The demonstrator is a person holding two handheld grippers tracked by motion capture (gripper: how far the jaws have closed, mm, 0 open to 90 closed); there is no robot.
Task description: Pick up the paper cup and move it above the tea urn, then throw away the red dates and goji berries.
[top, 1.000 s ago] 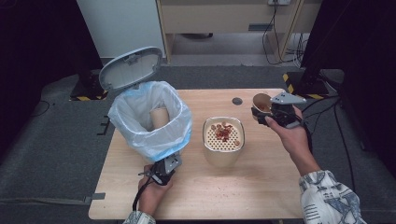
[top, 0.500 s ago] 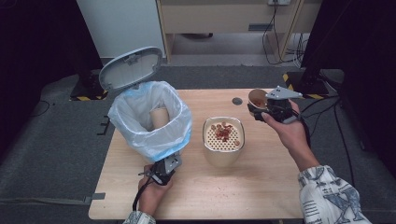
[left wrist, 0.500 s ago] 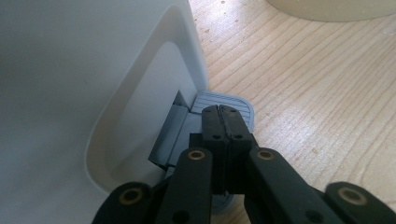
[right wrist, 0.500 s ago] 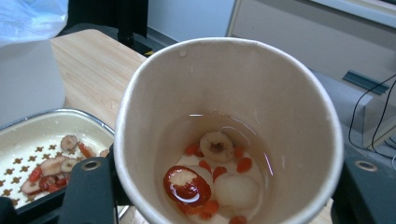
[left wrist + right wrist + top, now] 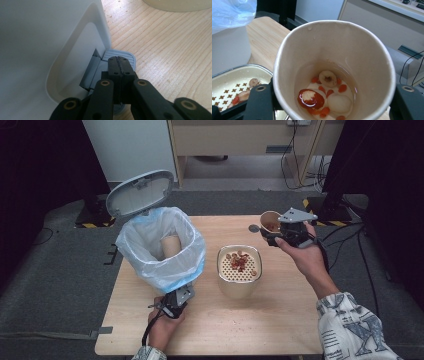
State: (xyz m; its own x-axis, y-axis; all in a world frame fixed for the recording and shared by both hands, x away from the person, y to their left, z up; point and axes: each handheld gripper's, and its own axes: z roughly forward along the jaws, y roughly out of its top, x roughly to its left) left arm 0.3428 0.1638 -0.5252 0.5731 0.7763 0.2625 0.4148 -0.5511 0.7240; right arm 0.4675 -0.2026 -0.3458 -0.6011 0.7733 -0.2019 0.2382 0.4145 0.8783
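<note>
Pale wooden counter (image 5: 280, 320) on dark grey carpet, cabinets and cables behind. Right gripper (image 5: 280, 231) raised just right of and above the cream strainer basin (image 5: 239, 270), fingers (image 5: 259, 100) clamped on either side of a beige paper cup (image 5: 334, 67), cup tipped toward the lens. Inside the cup: shallow liquid, a red date, pale slices and small red berries, lodged at the bottom. Left gripper (image 5: 117, 67) low at the foot of the white pedal bin (image 5: 165, 270), left of the basin, fingers pressed together with nothing between them, tips resting on the grey ribbed pedal (image 5: 127, 56); bin's grey lid (image 5: 140, 192) standing open, blue-white liner (image 5: 150, 232) folded over the rim, another beige cup (image 5: 171, 245) already inside.

Likely step: draining the held cup through the basin's perforated tray, where red and brown bits already sit. Best done by bringing the rim squarely over the tray, tilting slowly to stop splashing past the edge, keeping the squeeze gentle enough not to crush the thin wall. Worth holding the pedal down for the empty cup.
</note>
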